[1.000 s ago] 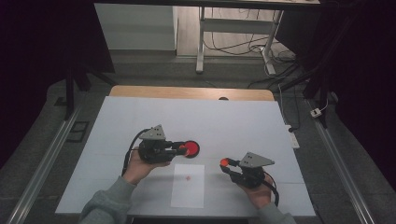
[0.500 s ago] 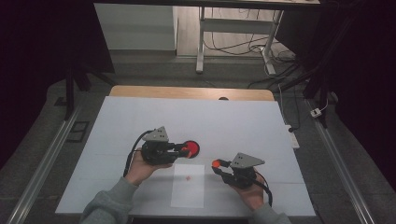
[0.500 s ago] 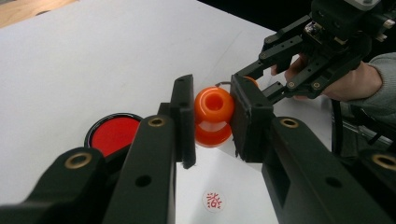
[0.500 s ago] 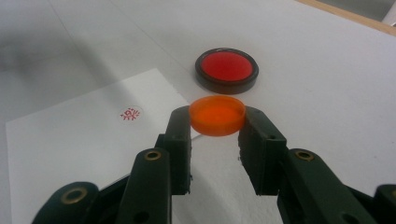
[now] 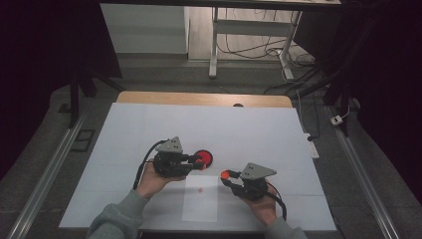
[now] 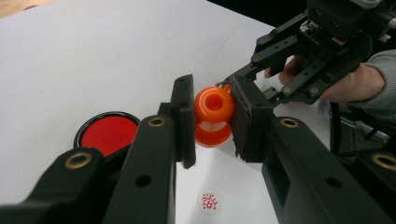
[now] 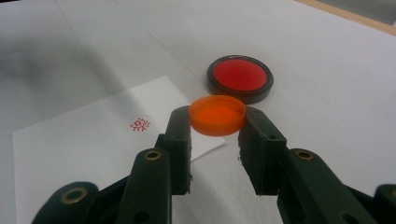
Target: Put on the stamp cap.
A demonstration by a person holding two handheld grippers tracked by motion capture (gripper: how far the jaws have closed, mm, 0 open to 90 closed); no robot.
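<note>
We see the left gripper (image 6: 212,121) clamped on an orange stamp (image 6: 213,116), its two black pads pressing the knobbed handle from both sides, the stamp lifted above the white table (image 5: 249,129). The right gripper (image 7: 217,133) pinches a small orange cap (image 7: 217,114) by its rim, open side up, held above the corner of the white paper sheet (image 7: 84,135). On that sheet we make out a round red seal mark (image 7: 141,123). A red ink pad (image 7: 240,78) in its dark round case lies on the table just beyond the cap, apart from both grippers
</note>
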